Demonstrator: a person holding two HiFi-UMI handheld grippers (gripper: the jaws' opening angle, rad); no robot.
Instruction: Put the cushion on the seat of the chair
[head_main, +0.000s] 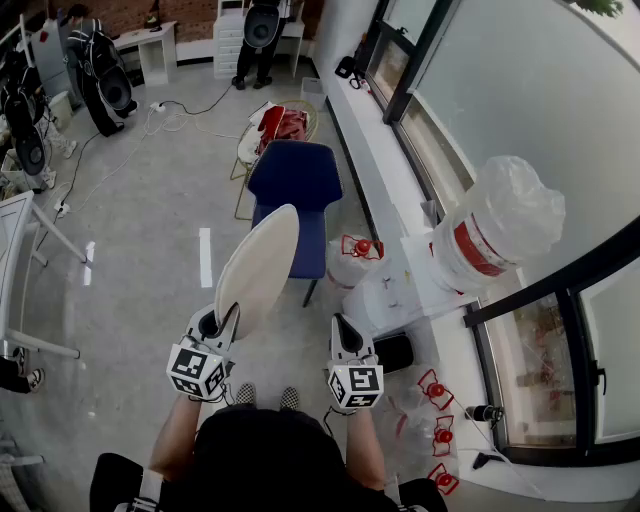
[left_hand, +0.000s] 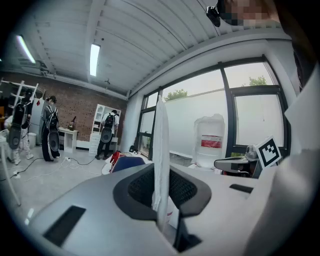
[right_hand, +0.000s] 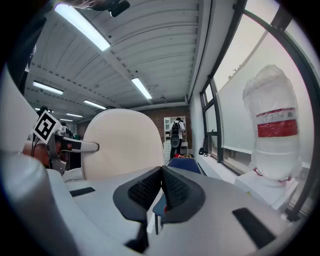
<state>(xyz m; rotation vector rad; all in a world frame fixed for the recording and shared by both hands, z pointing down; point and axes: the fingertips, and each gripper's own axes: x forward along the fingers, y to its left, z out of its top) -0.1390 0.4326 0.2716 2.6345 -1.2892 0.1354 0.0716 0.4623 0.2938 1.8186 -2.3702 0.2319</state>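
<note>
The person wears a black top and checkered black-and-white shoes. The left gripper and the right gripper share one build: a smooth pale grey shell that narrows to two dark jaws, each lined with a ribbed black pad. Dark rectangular slots are sunk into the shell on either side of the jaws. At the rear of each gripper sits a white cube with black square marker patterns on its faces.
</note>
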